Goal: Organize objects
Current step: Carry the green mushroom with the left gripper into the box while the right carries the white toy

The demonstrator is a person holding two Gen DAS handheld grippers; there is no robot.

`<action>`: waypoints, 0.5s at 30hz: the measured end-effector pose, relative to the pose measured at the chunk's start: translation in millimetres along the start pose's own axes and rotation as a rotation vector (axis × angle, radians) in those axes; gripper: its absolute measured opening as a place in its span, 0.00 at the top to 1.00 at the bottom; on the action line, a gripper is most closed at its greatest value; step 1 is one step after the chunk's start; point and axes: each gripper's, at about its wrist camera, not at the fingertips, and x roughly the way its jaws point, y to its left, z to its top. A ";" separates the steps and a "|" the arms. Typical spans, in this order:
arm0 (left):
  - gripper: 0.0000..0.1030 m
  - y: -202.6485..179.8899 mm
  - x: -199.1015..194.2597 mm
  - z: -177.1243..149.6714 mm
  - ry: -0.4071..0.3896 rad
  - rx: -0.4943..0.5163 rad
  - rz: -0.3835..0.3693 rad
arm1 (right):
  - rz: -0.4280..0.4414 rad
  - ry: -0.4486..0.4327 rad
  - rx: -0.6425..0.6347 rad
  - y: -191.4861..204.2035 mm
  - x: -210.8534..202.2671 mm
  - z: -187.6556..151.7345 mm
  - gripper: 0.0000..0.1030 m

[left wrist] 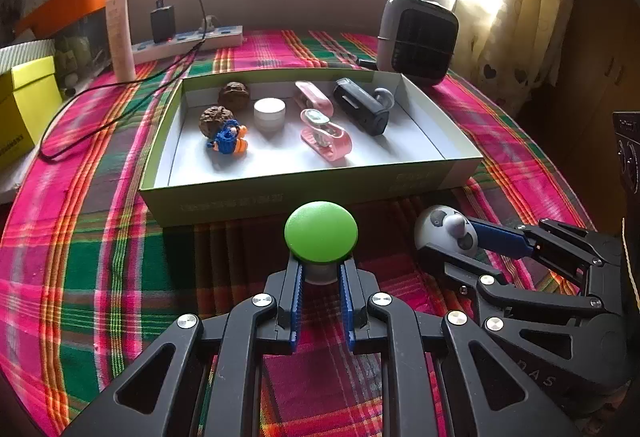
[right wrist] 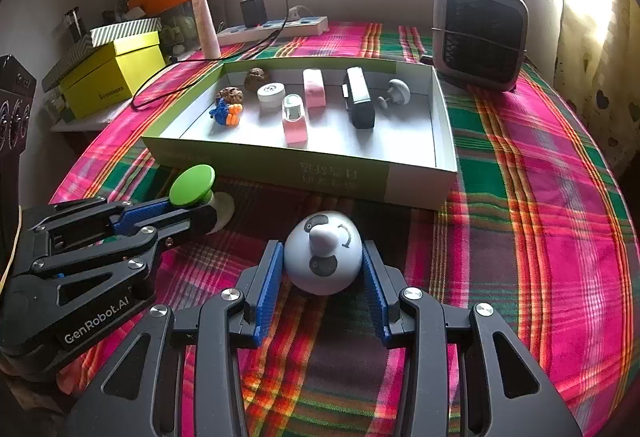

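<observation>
The left gripper (left wrist: 320, 273) sits at the bottom centre of the left wrist view, its 2 blue pads (left wrist: 297, 301) clamped together on the pale stem beneath a green mushroom-shaped knob (left wrist: 321, 231). The knob stands just in front of the near wall of the open box (left wrist: 248, 197), on the plaid tablecloth (left wrist: 80, 277).

At the lower right of that view the right gripper (right wrist: 323, 269) reaches in. In its own view, bottom centre, its jaws stand part-way apart with a white dome toy (right wrist: 323, 259) between them — the pads (right wrist: 267, 289) lie against both sides of the dome, so it is gripped.

Inside the box, across the middle of both frames, lie 2 walnuts (left wrist: 216, 119), a blue-and-orange figure (left wrist: 229, 139), a white round jar (left wrist: 269, 113), 2 pink clips (left wrist: 326, 135), a black device (left wrist: 362, 109) and a grey mushroom-shaped piece (right wrist: 398, 91).

Behind the box — upper right — stands a grey heater (left wrist: 418, 37); a power strip (left wrist: 188, 41) lies at upper left.
</observation>
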 end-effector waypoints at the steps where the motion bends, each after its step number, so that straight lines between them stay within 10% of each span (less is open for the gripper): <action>1: 0.86 -0.1 -0.8 -0.3 -0.001 -0.001 -0.001 | 0.000 -0.002 0.001 0.0 -0.7 0.0 0.61; 15: 0.86 0.8 -17.6 1.9 -0.032 0.001 0.000 | -0.004 -0.034 -0.004 1.4 -14.9 2.8 0.61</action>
